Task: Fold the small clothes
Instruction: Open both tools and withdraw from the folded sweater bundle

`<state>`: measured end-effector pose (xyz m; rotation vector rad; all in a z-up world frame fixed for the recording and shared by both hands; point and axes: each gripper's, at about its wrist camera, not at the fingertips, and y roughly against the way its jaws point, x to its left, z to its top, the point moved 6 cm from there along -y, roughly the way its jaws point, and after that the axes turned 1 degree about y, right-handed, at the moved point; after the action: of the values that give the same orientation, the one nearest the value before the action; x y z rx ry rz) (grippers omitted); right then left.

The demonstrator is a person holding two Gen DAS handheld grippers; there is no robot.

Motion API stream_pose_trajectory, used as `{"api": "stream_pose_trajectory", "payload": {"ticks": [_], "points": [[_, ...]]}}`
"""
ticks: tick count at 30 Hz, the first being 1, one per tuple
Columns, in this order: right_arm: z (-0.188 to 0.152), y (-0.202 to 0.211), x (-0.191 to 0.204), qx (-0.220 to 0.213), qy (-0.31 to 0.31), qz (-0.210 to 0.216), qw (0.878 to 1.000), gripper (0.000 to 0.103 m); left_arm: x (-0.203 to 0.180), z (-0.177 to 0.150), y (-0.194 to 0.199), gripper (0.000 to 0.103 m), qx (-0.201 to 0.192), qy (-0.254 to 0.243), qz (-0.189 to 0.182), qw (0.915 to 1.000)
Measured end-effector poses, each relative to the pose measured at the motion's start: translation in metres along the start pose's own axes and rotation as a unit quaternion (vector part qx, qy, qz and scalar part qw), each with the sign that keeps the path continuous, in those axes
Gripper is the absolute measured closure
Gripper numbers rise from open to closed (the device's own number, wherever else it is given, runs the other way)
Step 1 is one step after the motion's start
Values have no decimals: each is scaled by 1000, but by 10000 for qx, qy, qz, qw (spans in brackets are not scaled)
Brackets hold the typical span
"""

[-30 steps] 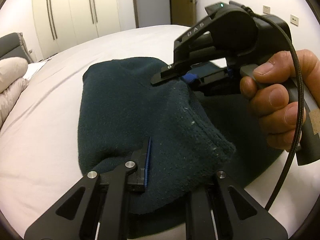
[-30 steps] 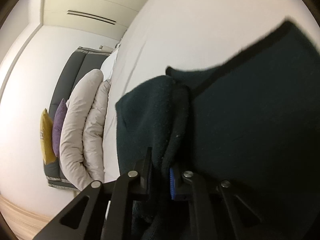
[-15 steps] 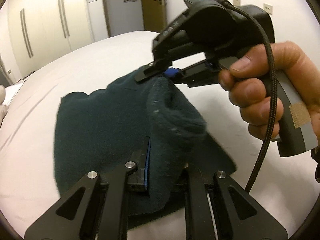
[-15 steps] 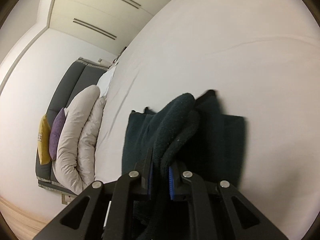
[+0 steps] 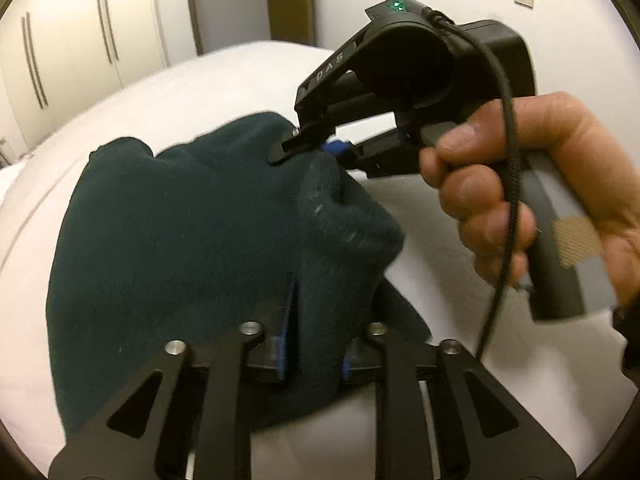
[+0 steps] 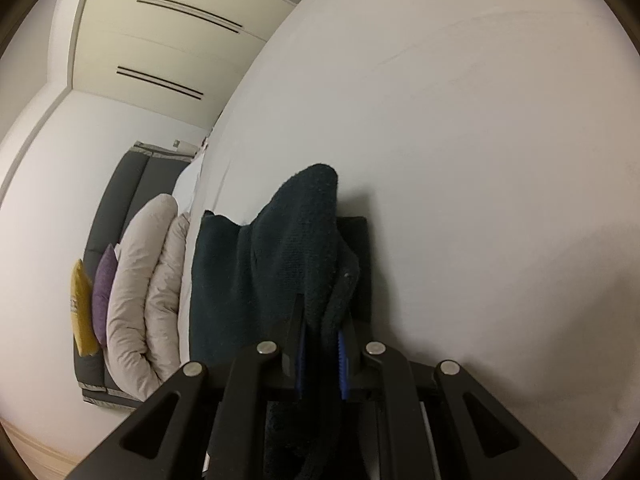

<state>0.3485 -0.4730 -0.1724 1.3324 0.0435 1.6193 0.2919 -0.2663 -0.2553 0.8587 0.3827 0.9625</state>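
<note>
Nearest the left wrist camera, the left tool (image 5: 316, 344) has a thick fold of the dark teal fleece garment (image 5: 180, 240) between its blue pads; its jaws have just been easing apart, yet the cloth still fills the gap and looks pinched. The fabric appears light, soft and limp: it bunches and droops wherever it is unsupported, and its fuzzy nap should grip the pads rather than slide. I judge a doubled edge or corner the best place to hold it, as a single layer would sag away.

Farther off and to the right, the right tool (image 5: 320, 150), held in the person's hand (image 5: 520, 200), is clenched on the far end of the same raised fold, its jaws also having just opened a little. The right wrist view shows cloth pressed between its pads (image 6: 299, 356).

The garment is a deep blue-green, plush, with specks of lint, lying partly doubled over on the white bed (image 5: 180, 92).
</note>
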Motion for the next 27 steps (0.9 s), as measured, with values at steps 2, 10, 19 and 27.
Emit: {"api": "stream_pose_trajectory", "payload": {"ticks": [2, 10, 19, 27], "points": [[-1, 4, 1, 22, -25, -31, 10000, 83, 11, -8, 16, 61, 92, 240, -387, 9989], [-26, 29, 9, -98, 74, -221, 9997, 57, 82, -29, 87, 26, -397, 1144, -1009, 9875], [-84, 43, 26, -127, 556, -762, 9955, 64, 175, 34, 35, 26, -345, 1203, -387, 9914], [-104, 41, 12, -41, 737, -1000, 9922, 92, 186, -4, -17, 29, 291, 890, -94, 9956]]}}
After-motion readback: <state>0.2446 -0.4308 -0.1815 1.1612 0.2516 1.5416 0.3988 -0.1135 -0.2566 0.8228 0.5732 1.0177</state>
